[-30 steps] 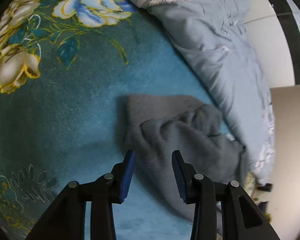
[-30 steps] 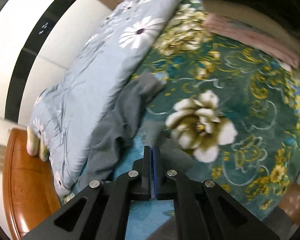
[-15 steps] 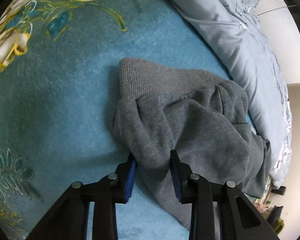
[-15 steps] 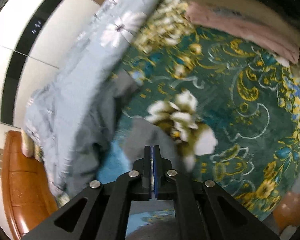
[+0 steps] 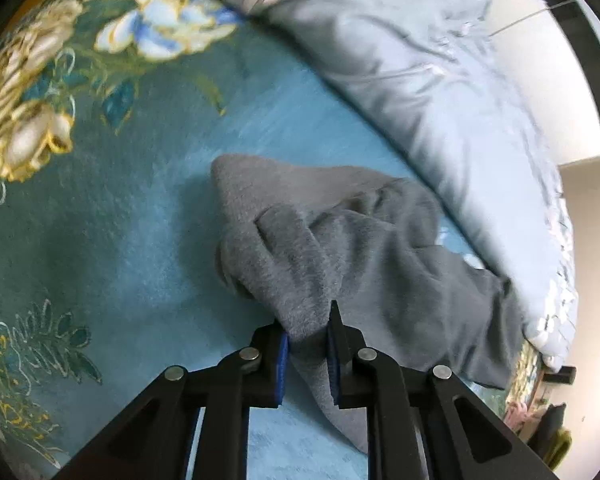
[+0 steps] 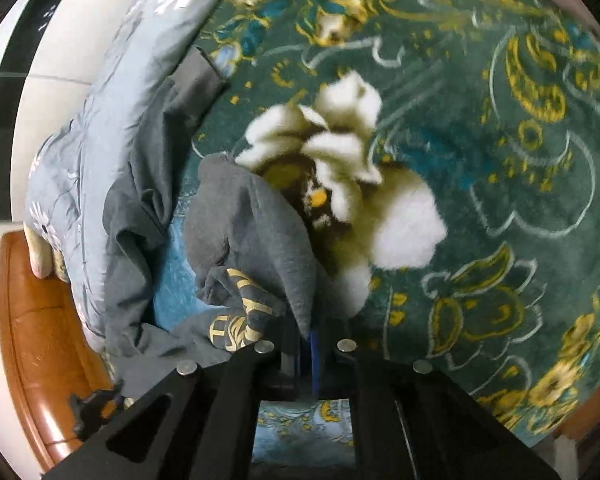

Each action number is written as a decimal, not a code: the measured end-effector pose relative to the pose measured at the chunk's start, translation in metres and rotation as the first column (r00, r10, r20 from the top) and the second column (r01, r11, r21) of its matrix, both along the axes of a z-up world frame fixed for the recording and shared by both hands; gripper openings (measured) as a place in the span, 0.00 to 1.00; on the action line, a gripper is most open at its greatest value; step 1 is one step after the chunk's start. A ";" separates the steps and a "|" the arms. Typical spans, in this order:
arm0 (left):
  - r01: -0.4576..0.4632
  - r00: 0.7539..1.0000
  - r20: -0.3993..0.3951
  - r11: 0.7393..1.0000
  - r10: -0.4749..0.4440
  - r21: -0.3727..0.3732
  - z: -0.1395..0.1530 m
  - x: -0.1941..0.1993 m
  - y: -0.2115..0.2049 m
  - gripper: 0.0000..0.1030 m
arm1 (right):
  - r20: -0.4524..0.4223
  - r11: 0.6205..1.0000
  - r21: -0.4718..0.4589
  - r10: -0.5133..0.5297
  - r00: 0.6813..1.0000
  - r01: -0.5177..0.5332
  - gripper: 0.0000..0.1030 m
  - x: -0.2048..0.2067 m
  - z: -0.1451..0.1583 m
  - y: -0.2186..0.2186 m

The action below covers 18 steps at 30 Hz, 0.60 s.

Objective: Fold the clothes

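L tongs (image 5: 307, 330) now clamped on sweatshirt (image 5: 364, 248)

left claw (image 5: 307, 344) clamped, right claw (image 6: 311, 344) pinched closed

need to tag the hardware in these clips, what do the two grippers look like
Both look alike. The left gripper and the right gripper each have two matte black angular fingers with cut-out openings, round silver pins at the joints, and blue pads on the inner faces. No cables, markings or sleeves show in either view.

Gold lettering shows on a crumpled fold of the grey garment (image 6: 236, 316); creased, it cannot be read.
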State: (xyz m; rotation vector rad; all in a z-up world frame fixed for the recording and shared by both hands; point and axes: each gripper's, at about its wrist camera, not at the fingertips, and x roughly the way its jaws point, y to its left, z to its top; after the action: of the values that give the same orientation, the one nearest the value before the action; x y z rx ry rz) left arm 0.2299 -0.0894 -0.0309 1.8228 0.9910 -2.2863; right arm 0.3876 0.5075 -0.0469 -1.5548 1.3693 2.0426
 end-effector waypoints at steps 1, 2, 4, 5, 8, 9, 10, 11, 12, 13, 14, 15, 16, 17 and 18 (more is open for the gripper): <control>0.004 1.000 -0.015 1.000 -0.004 0.001 0.007 0.002 0.001 0.15 | -0.024 1.000 -0.005 -0.008 1.000 0.008 0.03 0.000 0.005 0.003; 0.007 1.000 -0.030 1.000 -0.007 0.001 0.014 0.004 0.001 0.15 | -0.064 0.999 -0.020 -0.026 0.998 0.025 0.03 -0.002 0.014 0.008; 0.006 0.997 -0.071 1.000 -0.006 0.008 0.031 0.006 0.001 0.14 | -0.129 0.999 -0.029 -0.040 0.991 0.036 0.03 -0.005 0.031 0.014; 0.010 0.995 -0.096 1.000 -0.009 0.011 0.042 0.003 -0.003 0.14 | -0.162 0.999 -0.027 -0.041 0.986 0.038 0.03 -0.007 0.042 0.017; 0.005 0.984 -0.177 0.999 0.004 0.048 0.072 -0.001 0.000 0.13 | -0.264 1.000 0.002 -0.030 0.964 0.031 0.03 -0.016 0.081 0.019; 0.006 0.979 -0.205 0.997 0.009 0.072 0.084 -0.001 -0.002 0.13 | -0.305 0.999 0.010 -0.032 0.952 0.037 0.03 -0.014 0.095 0.019; 0.009 0.972 -0.232 0.995 0.014 0.098 0.095 -0.001 -0.004 0.13 | -0.345 0.999 0.017 -0.034 0.938 0.043 0.03 -0.012 0.108 0.019; 0.021 0.967 -0.253 0.994 0.008 0.111 0.103 -0.001 -0.005 0.13 | -0.385 0.998 0.024 -0.036 0.922 0.050 0.03 -0.010 0.122 0.018; 0.036 0.962 -0.272 0.992 -0.002 0.120 0.110 -0.001 -0.006 0.13 | -0.412 0.998 0.032 -0.043 0.910 0.061 0.03 -0.007 0.133 0.018; 0.048 0.959 -0.283 0.991 -0.011 0.125 0.113 0.000 -0.009 0.13 | -0.426 0.997 0.038 -0.050 0.904 0.073 0.03 -0.005 0.140 0.017; 0.059 0.957 -0.291 0.990 -0.019 0.130 0.115 0.002 -0.011 0.13 | -0.440 0.995 0.041 -0.062 0.896 0.089 0.03 0.002 0.146 0.016; 0.060 0.957 -0.290 0.989 -0.018 0.134 0.114 0.004 -0.017 0.13 | -0.450 0.994 0.042 -0.071 0.890 0.101 0.03 0.007 0.149 0.014; 0.057 0.958 -0.287 0.989 -0.015 0.139 0.112 0.007 -0.023 0.13 | -0.460 0.993 0.044 -0.080 0.884 0.113 0.03 0.013 0.152 0.013; 0.053 0.959 -0.285 0.988 -0.010 0.145 0.110 0.009 -0.029 0.13 | -0.472 0.991 0.045 -0.092 0.877 0.128 0.03 0.020 0.155 0.009; 0.049 0.959 -0.283 0.987 -0.004 0.151 0.108 0.010 -0.034 0.13 | -0.486 0.990 0.042 -0.097 0.869 0.134 0.03 0.026 0.158 0.008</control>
State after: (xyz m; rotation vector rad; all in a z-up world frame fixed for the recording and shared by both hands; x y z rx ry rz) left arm 0.2403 -0.1233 0.0773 1.5961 1.2236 -2.6069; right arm 0.4135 0.5150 0.1115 -0.9297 1.4742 2.4759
